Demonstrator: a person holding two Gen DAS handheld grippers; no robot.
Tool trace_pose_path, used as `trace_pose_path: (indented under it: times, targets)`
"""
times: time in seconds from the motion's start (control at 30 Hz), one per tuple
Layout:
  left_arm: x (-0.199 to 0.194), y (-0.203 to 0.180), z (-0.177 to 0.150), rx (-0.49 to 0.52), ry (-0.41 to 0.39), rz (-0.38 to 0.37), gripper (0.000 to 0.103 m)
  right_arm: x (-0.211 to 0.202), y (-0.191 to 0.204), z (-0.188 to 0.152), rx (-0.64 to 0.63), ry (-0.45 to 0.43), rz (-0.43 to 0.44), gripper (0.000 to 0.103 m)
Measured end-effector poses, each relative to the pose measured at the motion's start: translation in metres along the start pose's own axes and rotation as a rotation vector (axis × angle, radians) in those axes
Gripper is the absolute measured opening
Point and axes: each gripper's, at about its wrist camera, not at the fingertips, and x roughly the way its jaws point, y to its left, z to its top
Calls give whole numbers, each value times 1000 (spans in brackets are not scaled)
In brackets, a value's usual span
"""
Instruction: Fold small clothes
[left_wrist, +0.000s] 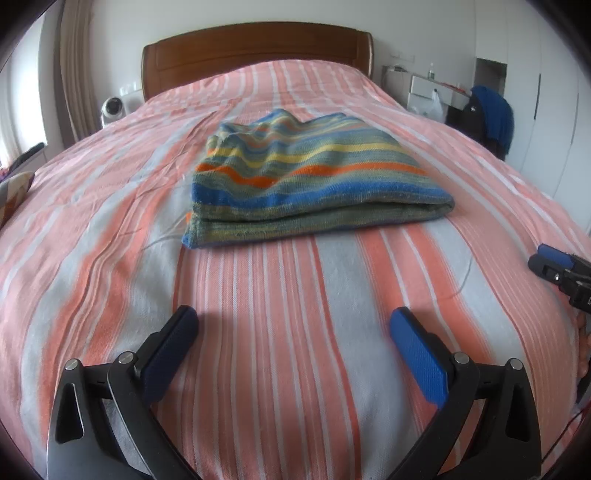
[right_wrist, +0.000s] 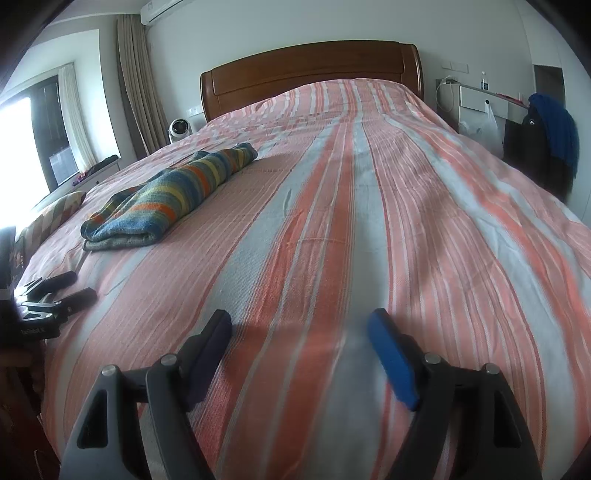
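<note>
A small knitted garment with blue, green, yellow and orange stripes (left_wrist: 310, 173) lies folded in layers on the striped bed. It also shows in the right wrist view (right_wrist: 166, 195), far to the left. My left gripper (left_wrist: 293, 321) is open and empty, low over the bedspread, a short way in front of the garment. My right gripper (right_wrist: 299, 323) is open and empty over bare bedspread, to the right of the garment. The right gripper also shows at the right edge of the left wrist view (left_wrist: 561, 271). The left gripper shows at the left of the right wrist view (right_wrist: 79, 286).
The pink, orange and white striped bedspread (left_wrist: 258, 369) covers the whole bed. A wooden headboard (left_wrist: 258, 48) stands at the far end. A patterned pillow (right_wrist: 51, 218) lies at the left edge. A chair with blue clothing (right_wrist: 550, 140) and a white desk (right_wrist: 480, 99) stand to the right.
</note>
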Motion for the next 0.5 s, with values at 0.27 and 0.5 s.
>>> trace_pose_path:
  times: [0.27,0.5]
  targets:
    - [5,-2,1,14,26,27,102,1,4,0,-20,12,-32,78]
    - [8,4,6,-10,69,10,103,2,10,-1,-56,31,-83,80]
